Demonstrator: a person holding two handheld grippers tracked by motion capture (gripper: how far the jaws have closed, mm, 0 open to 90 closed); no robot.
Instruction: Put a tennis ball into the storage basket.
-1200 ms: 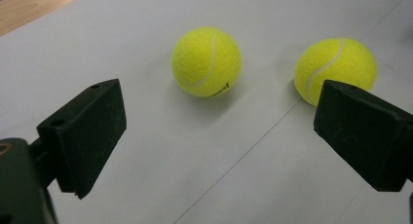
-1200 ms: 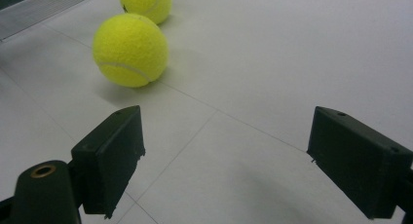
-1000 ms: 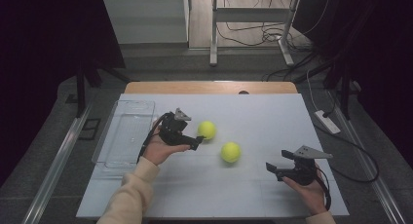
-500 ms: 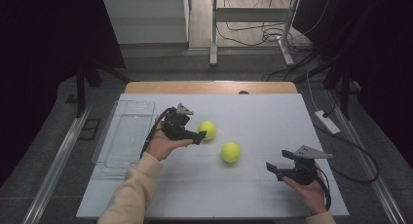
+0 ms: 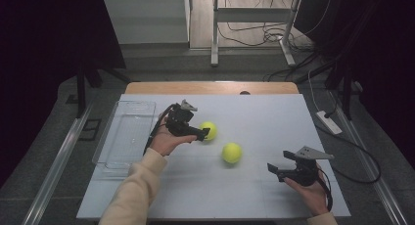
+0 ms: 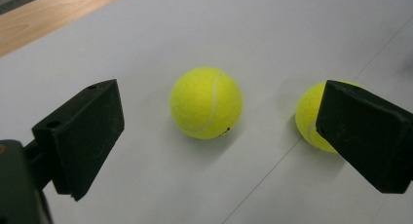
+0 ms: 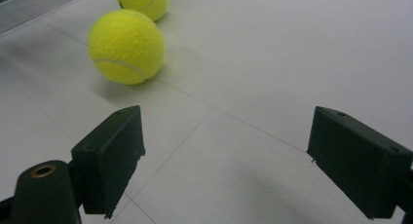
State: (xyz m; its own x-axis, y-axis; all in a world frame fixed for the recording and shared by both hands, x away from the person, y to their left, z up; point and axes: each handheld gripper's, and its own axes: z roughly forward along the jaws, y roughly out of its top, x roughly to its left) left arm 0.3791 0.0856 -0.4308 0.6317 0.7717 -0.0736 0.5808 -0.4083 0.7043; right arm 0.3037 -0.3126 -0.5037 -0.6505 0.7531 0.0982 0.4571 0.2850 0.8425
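Note:
Two yellow tennis balls lie on the white table [image 5: 254,112]. My left gripper [image 5: 201,132] is open right at the nearer-left ball [image 5: 209,130]. In the left gripper view that ball [image 6: 206,102] lies ahead, between the spread jaws of my left gripper [image 6: 224,131], and the second ball [image 6: 308,118] peeks out from behind the right-hand jaw. The second ball [image 5: 232,152] rests mid-table. My right gripper [image 5: 274,170] is open near the front right, well short of it. In the right gripper view, both balls [image 7: 126,46] [image 7: 142,2] lie far ahead of my right gripper [image 7: 234,156].
A clear plastic tray [image 5: 125,137] stands along the table's left side, just behind the left hand. A wooden strip [image 5: 210,87] runs along the far edge. A power strip [image 5: 329,122] and cables lie off the right edge.
My left gripper has edged forward and right, closing in on the left ball. Both balls and the right gripper have stayed put.

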